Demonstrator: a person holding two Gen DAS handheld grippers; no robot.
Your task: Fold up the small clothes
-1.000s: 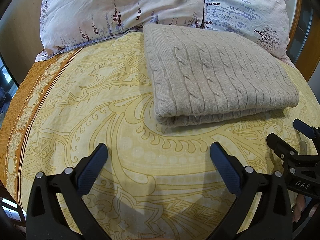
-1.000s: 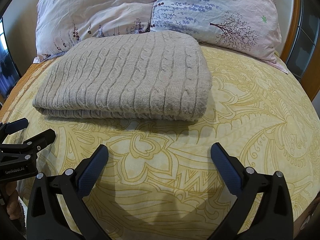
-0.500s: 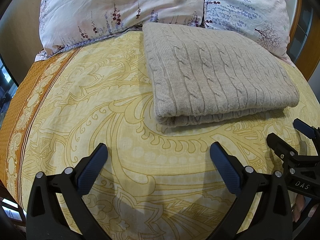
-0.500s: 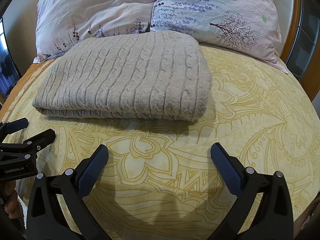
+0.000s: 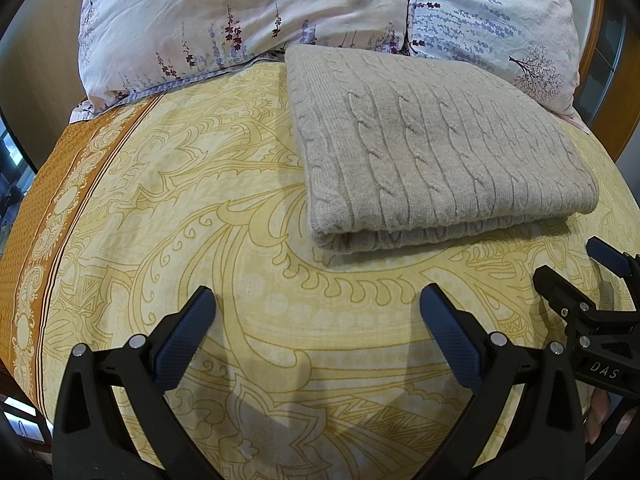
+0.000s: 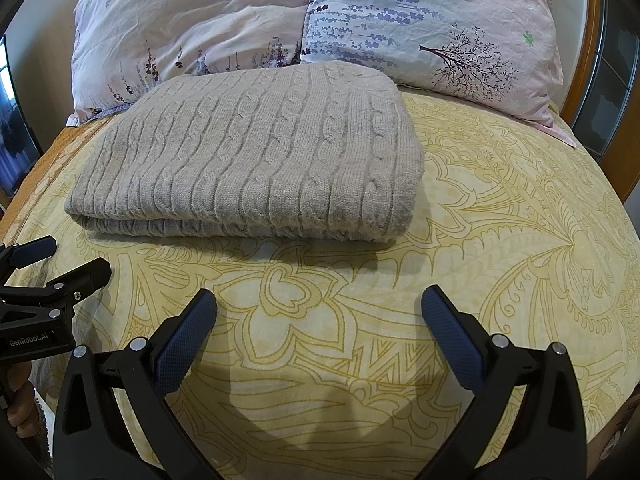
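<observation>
Up front in the left wrist view, the left gripper hangs over the yellow patterned bedspread, its blue-padded fingers spread wide with nothing between them. A folded grey cable-knit sweater lies flat on the bedspread at about one o'clock from the gripper, well apart from the fingertips, its folded edge facing the camera. Beyond it, at twelve o'clock, two floral pillows lean against the head of the bed, the sweater's far edge touching them. At three o'clock the right gripper shows from the side, jaws parted and empty, with fingers of a hand below it.

Over in the right wrist view, the right gripper is likewise wide open and holds nothing. The sweater sits at eleven o'clock, apart from the pads. The pillows fill the top. At nine o'clock the left gripper juts in, jaws apart, just beside the sweater's near corner.
</observation>
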